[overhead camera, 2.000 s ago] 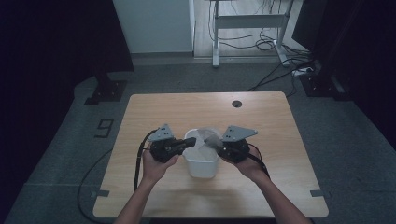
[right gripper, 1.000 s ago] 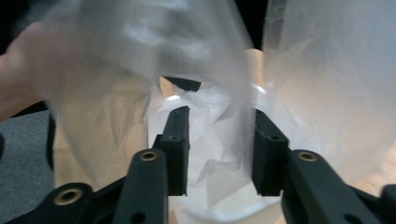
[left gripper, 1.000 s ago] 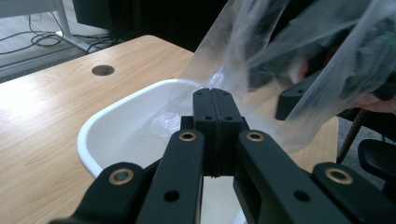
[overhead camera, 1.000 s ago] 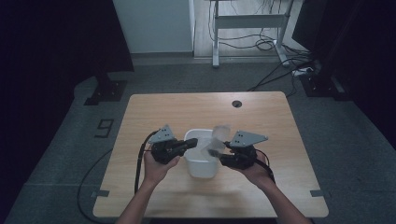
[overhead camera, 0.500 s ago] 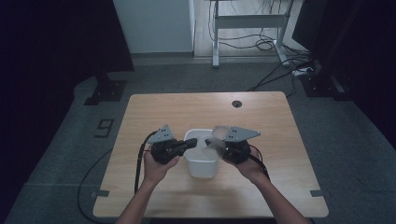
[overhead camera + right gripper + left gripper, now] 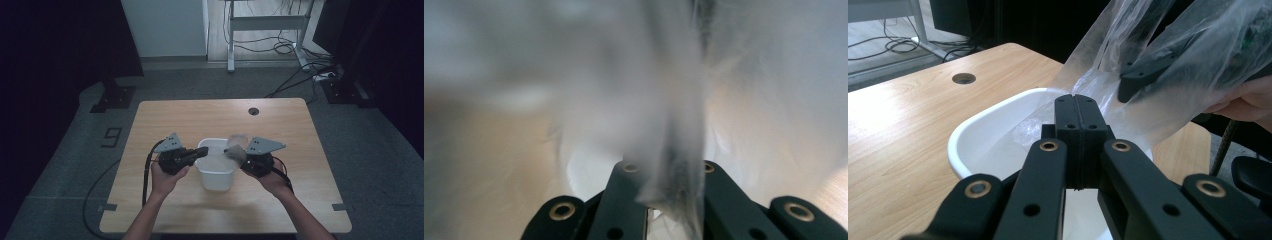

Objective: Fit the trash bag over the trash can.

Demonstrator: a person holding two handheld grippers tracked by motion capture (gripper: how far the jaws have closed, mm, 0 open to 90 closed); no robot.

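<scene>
Since the clear bag [image 6: 1168, 65] is flimsy and slippery, we pinch its edges with the left gripper [image 6: 201, 152] and right gripper [image 6: 233, 151], over the white bin [image 6: 216, 176].

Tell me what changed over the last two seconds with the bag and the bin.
The right tool backed off to the right with the clear plastic bag, then came back to the white bin; its jaws have just been closing on the film. The left tool stayed shut on the bag at the bin's rim, and the bin stayed put on the table.
</scene>
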